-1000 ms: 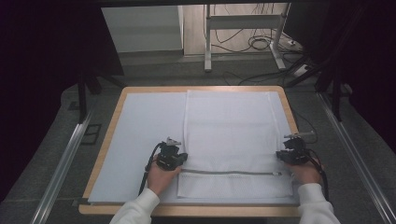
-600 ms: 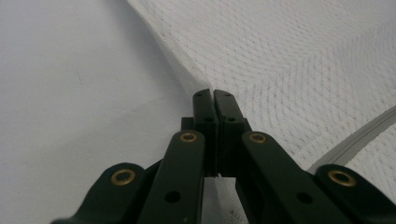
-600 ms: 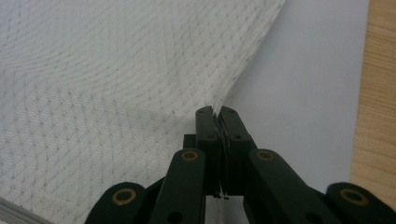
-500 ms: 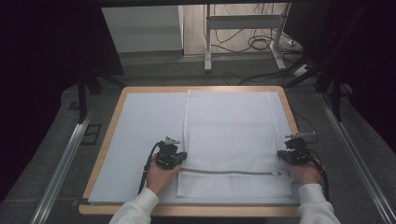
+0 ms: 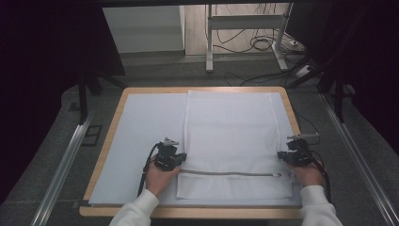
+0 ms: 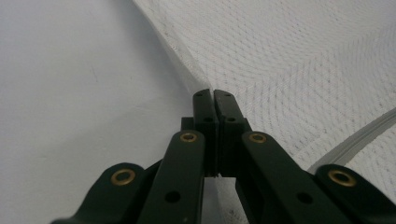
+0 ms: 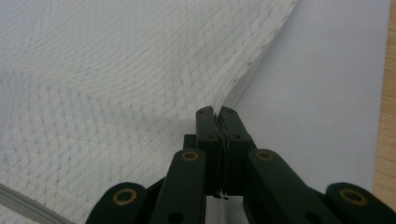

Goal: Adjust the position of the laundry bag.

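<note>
Mesh bag: one white mesh bag [image 5: 233, 141] lies flat at centre-right of the high view, on the white mat [image 5: 141, 136] that covers the wood-edged surface [image 5: 106, 146].
Zipper: one grey zipper [image 5: 230, 173] runs across the bag near its lower edge.
Hidden: the bag's pinched edges vanish between the jaws in both gripper views; the zipper is cut off at the frame edge in each.
Left gripper: the left gripper [image 6: 213, 100] is clenched on the bag's side edge, lower centre of the high view.
Right gripper: the right gripper [image 7: 216, 114] is clenched on the opposite edge, lower right of the high view.
Edges: the bag's upper end lies near the mat's far border.
Open room: bare mat fills the left part of the surface.
Count: one bag, two grippers, two hands.
</note>
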